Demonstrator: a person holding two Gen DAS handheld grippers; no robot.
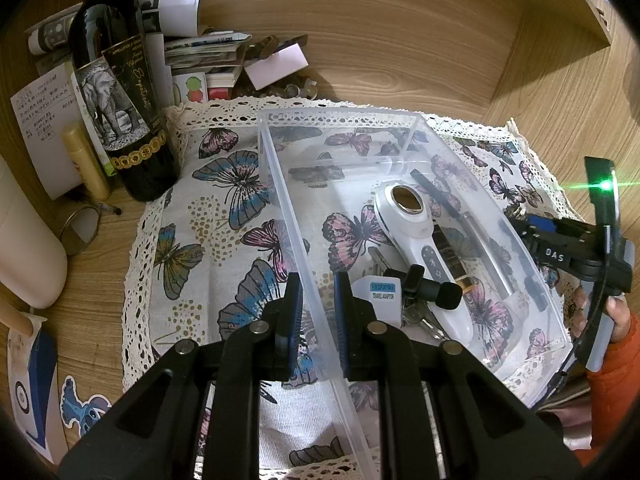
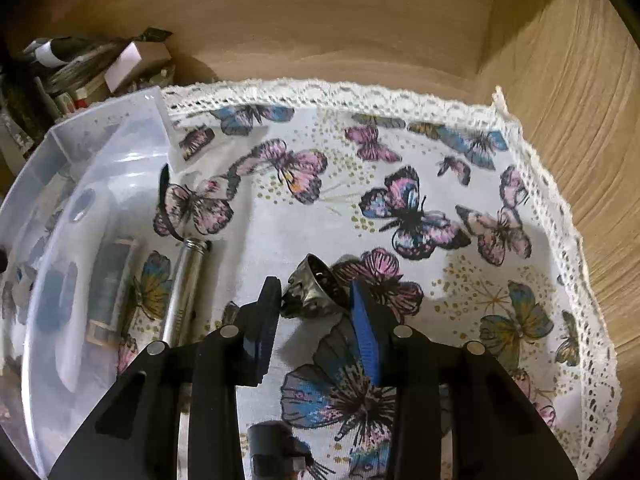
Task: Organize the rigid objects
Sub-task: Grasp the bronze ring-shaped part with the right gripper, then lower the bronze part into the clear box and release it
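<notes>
A clear plastic bin (image 1: 276, 168) sits on a butterfly cloth (image 1: 208, 216). It holds a white handheld device (image 1: 420, 240), a white travel adaptor (image 1: 380, 296), a small black clip microphone (image 1: 432, 288), keys and a dark pen. My left gripper (image 1: 316, 300) straddles the bin's left wall with its jaws closed on it. My right gripper (image 2: 316, 300) is shut on a small dark metal bell-like object (image 2: 316, 288) just above the cloth (image 2: 400, 220), to the right of the bin (image 2: 80, 152). The right gripper body also shows in the left wrist view (image 1: 576, 248).
A wine bottle (image 1: 120, 92), a yellow tube (image 1: 86, 164), papers and small clutter stand at the back left. A white container (image 1: 28, 240) is at the far left. A wooden wall rises behind and to the right. A dark small object (image 2: 276, 452) lies on the cloth near me.
</notes>
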